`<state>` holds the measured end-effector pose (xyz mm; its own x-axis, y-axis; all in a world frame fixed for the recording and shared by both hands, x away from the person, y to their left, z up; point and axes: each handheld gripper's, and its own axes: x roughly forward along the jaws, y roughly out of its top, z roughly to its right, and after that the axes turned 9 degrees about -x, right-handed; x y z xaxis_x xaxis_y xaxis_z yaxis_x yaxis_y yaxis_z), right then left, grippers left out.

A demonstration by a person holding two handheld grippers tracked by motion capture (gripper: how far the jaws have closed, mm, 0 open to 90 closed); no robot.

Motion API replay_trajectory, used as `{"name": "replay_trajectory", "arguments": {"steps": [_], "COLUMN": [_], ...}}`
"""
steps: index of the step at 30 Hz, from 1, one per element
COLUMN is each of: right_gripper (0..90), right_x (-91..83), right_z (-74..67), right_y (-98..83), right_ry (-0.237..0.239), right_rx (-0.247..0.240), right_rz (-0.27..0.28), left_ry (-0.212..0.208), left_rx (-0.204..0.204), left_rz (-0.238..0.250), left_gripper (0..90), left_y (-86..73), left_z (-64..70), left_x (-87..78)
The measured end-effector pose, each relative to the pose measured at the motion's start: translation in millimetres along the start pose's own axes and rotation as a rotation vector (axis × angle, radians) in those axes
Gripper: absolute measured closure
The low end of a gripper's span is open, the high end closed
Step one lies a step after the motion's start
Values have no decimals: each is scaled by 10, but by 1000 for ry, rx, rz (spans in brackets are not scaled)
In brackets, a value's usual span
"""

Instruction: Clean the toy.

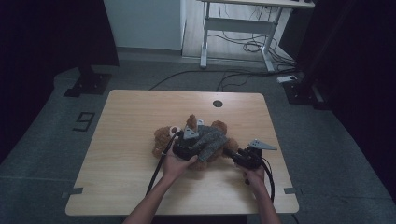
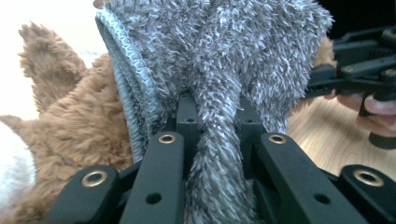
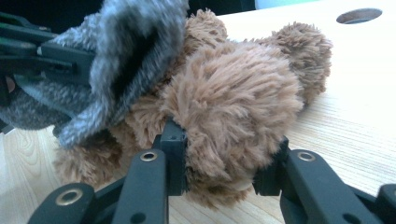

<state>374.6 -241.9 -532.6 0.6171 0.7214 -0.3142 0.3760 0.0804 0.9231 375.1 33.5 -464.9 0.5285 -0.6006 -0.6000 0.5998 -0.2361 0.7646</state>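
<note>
Work in hand: getting the grey sweater off, or onto, the teddy bear; which of the two I can't tell from here.

Where the bear is: lying on its side on the wooden table, about mid-table and a little toward the person's edge, head pointing to the left edge, well short of the cable hole near the far edge.

Done so far: the sweater covers the bear's middle, bunched up and loose at its ribbed hem, with the legs bare and brown.

Left to do: by my judgement the garment is only partway along the body; it has yet to be drawn fully one way or the other.

Left gripper: jaws pressed close together, pinching a thick fold of the grey fleece, which stands pulled up away from the bear's body.

Right gripper: jaws set partly apart and clamped on one furry leg, pinning the toy near the table's right side.

Hands: both forearms come in from the near edge, the left hand just beside the bear.
</note>
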Motion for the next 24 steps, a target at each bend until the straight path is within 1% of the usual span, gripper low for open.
{"name": "replay_trajectory", "arguments": {"steps": [1, 2, 3, 7, 8, 9, 11, 12, 13, 15, 16, 17, 21, 22, 23, 24], "right_gripper": [641, 641, 642, 642, 642, 642, 642, 642, 642, 642, 642, 642, 641, 641, 641, 641], "right_x": [1, 1, 3, 6, 7, 7, 9, 9, 13, 13, 13, 12, 6, 2, 0, -3], "right_z": [0, 0, -3, -6, -6, -6, -7, -7, -5, 3, 3, 13, 13, 17, 19, 21], "right_y": [-1, -1, -1, -5, -6, -7, -9, -9, -15, -24, -24, -33, -29, -27, -26, -24], "right_ry": [0, 0, -1, 0, -1, -2, -4, -4, -5, -4, -4, 1, 5, 8, 8, 8], "right_rx": [1, 1, 0, 2, 2, 1, -1, -1, -1, -4, -4, 0, -1, 0, 2, 2], "right_rz": [-1, -1, -2, -7, -8, -10, -13, -13, -14, -11, -11, -8, -2, -1, 3, 8], "left_ry": [8, 8, 5, -30, -35, -36, -28, -28, -25, -33, -33, -36, -33, -32, -35, -35], "left_rx": [13, 13, 26, 32, 40, 52, 89, 89, 113, 111, 111, 106, 105, 113, 111, 111], "left_rz": [-7, -7, -21, -57, -67, -79, -111, -111, -136, -157, -157, -180, -167, -150, -140, -140], "left_gripper": [770, 770, 771, 772, 772, 772, 772, 772, 772, 772, 772, 772, 772, 772, 772, 771], "left_y": [-12, -12, -28, -109, -133, -159, -217, -217, -272, -327, -327, -386, -417, -400, -380, -380], "left_z": [38, 38, 67, 129, 149, 174, 238, 238, 282, 295, 295, 289, 301, 318, 320, 320], "left_x": [10, 10, 24, 95, 119, 147, 206, 206, 255, 309, 309, 364, 354, 301, 258, 258]}}
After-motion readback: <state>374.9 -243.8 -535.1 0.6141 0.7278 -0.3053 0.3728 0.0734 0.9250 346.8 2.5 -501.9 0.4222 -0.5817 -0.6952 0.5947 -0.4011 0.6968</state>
